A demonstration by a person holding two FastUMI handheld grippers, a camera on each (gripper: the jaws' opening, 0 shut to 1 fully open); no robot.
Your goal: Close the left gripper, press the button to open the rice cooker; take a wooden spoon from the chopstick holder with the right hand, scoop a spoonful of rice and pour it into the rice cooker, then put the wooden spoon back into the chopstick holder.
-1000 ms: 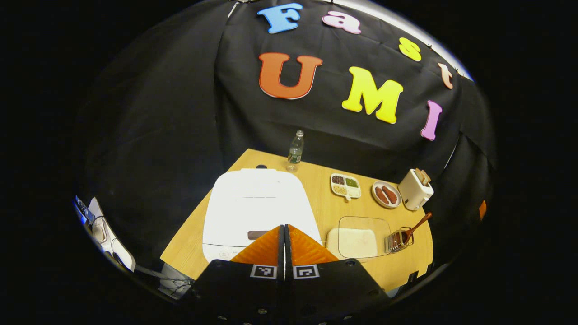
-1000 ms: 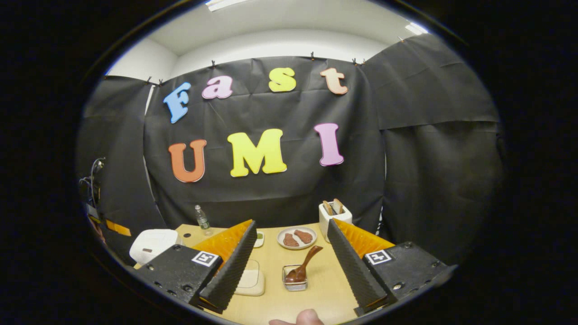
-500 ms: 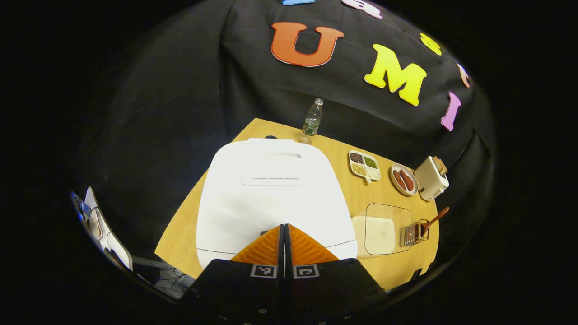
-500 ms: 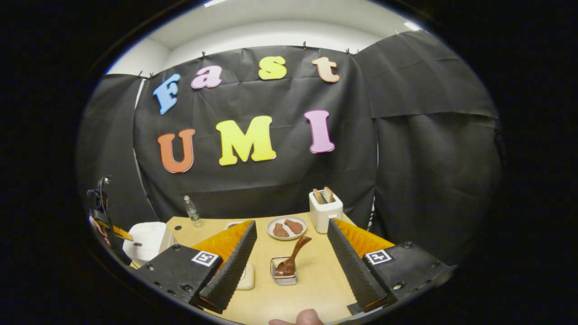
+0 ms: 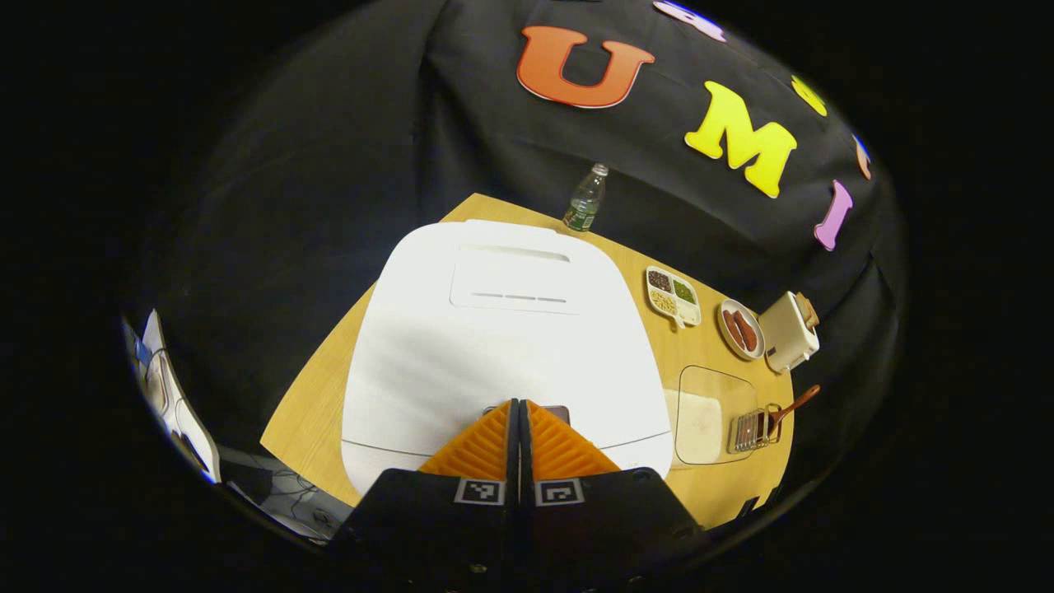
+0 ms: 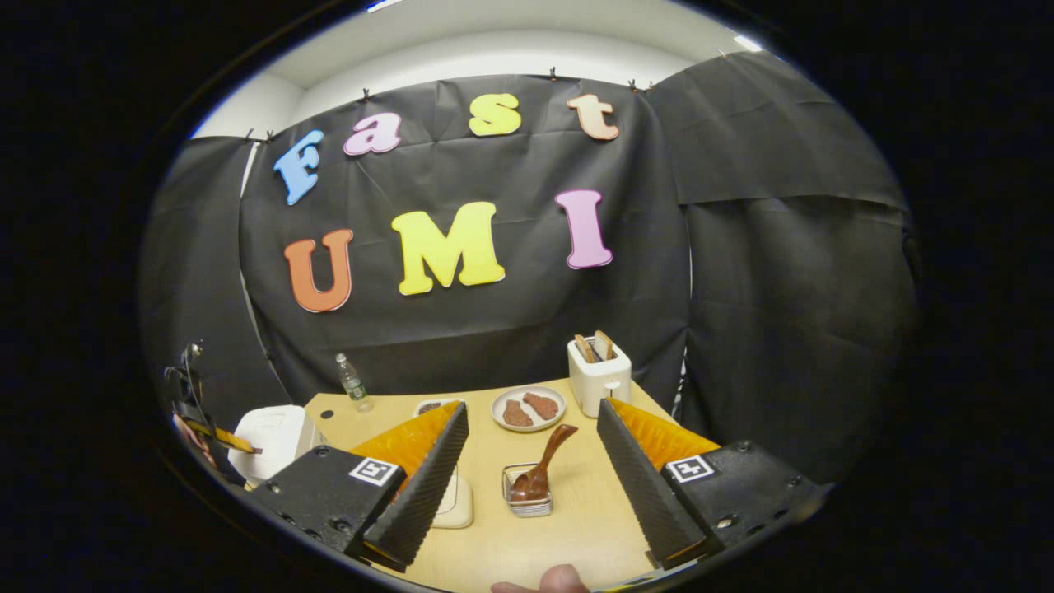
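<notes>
The white rice cooker (image 5: 502,329) stands closed at the table's left, and it also appears small at the left (image 6: 272,432). My left gripper (image 5: 519,403) is shut with nothing in it. Its tips sit at the cooker's front edge, right over the dark button (image 5: 561,409), which is mostly hidden; whether they touch it I cannot tell. My right gripper (image 6: 533,406) hangs open above the table. The wooden spoon (image 6: 547,463) stands in the wire chopstick holder (image 6: 527,501) between and beyond its fingers. The rice container (image 5: 708,405) lies left of the holder (image 5: 748,428).
At the back of the table stand a water bottle (image 5: 586,198), a divided dish of grains (image 5: 673,295), a plate of sausages (image 6: 527,408) and a white toaster (image 6: 599,375). A thumb (image 6: 556,581) shows at the bottom edge. The table's front edge runs close below the cooker.
My left gripper has moved forward and down onto the cooker's front, so the cooker looks larger and the button is mostly covered. The right gripper has drifted slightly; it stays open.
</notes>
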